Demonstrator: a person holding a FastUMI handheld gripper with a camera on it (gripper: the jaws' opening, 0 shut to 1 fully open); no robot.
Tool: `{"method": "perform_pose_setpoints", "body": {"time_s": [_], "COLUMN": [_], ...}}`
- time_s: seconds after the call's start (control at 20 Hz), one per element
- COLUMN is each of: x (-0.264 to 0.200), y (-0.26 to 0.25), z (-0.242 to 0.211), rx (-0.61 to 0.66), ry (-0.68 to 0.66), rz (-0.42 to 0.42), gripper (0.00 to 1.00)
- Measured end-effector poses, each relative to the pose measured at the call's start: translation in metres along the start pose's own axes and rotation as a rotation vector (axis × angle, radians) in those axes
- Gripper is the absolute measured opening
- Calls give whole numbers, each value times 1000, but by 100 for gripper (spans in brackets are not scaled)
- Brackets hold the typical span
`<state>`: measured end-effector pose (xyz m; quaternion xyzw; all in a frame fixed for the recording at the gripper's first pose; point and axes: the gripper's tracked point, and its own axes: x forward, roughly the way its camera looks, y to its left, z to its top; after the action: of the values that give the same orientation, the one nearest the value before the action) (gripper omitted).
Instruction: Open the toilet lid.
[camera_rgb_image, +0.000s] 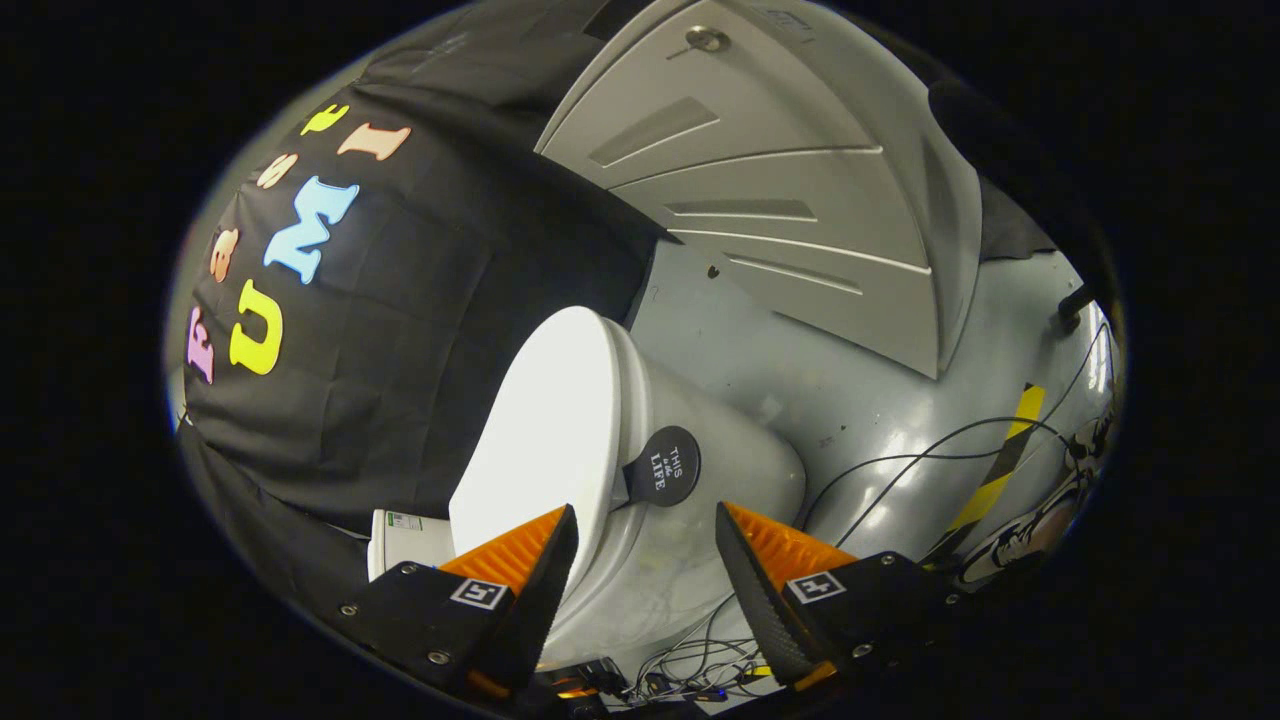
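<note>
My gripper (645, 565) is spread wide with nothing between its fingers; they hang just short of the toilet (690, 520), one fingertip overlapping the near rim of the toilet lid (545, 430), though I cannot tell if it touches. The lid lies down on the bowl, a smooth white slab, and a round dark tab (662, 466) sticks out from its edge just ahead of the gap between my fingers. That tab looks like the handle to take. I judge the risk is a poor bite: close off-centre and the tab could slip free, letting the lid drop. Loose cables (900, 455) trail on the grey floor (860, 390) beyond the bowl, near a striped tape strip (1000, 470) and a shoe (1020, 540)
</note>
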<state>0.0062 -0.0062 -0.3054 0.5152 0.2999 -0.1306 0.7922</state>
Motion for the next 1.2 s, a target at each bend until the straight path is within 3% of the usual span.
{"method": "perform_pose_setpoints", "body": {"time_s": [0.15,0.45,0.7,0.9,1.2], "x": [11,23,25,24,20], "y": [-2,-9,-8,-8,-4], "z": [8,13,13,16,17], "rx": [63,125,106,37,50], "ry": [-28,-34,-36,-48,-68], "rz": [24,62,83,89,93], "gripper": [81,52,29,19,1]}}
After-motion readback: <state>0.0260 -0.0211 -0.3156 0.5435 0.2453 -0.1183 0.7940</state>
